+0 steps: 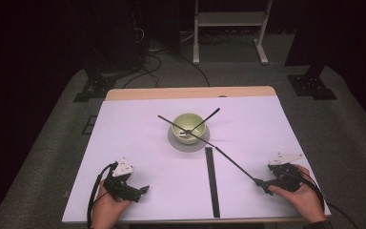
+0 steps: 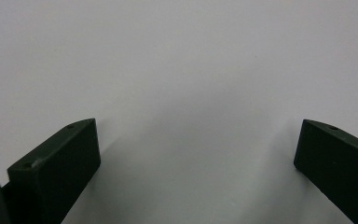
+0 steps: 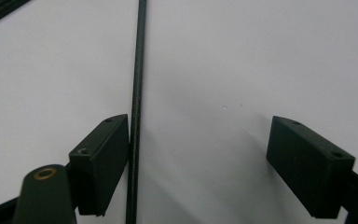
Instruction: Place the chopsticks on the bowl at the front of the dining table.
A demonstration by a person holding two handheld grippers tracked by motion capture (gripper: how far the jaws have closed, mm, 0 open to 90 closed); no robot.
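Note:
A pale green bowl [image 1: 188, 123] stands on a grey saucer [image 1: 174, 140] at the table's centre. A long thin black rod [image 1: 228, 160] lies across the bowl and runs down to my right gripper [image 1: 266, 185]. In the right gripper view this rod [image 3: 137, 70] runs along the inner face of the left jaw, and my right gripper [image 3: 199, 120] is open wide. A shorter black rod [image 1: 208, 117] leans in the bowl toward the far right. At the near left, my left gripper [image 1: 140, 191] rests on the table, and in its own view my left gripper [image 2: 198, 123] is open over bare tabletop.
A flat black strip [image 1: 212, 181] lies on the white table [image 1: 124, 138] between the two hands, and a corner of the black strip [image 3: 0, 9] shows in the right gripper view. Behind the table are dark stands, cables and a white frame [image 1: 231, 19] on the floor.

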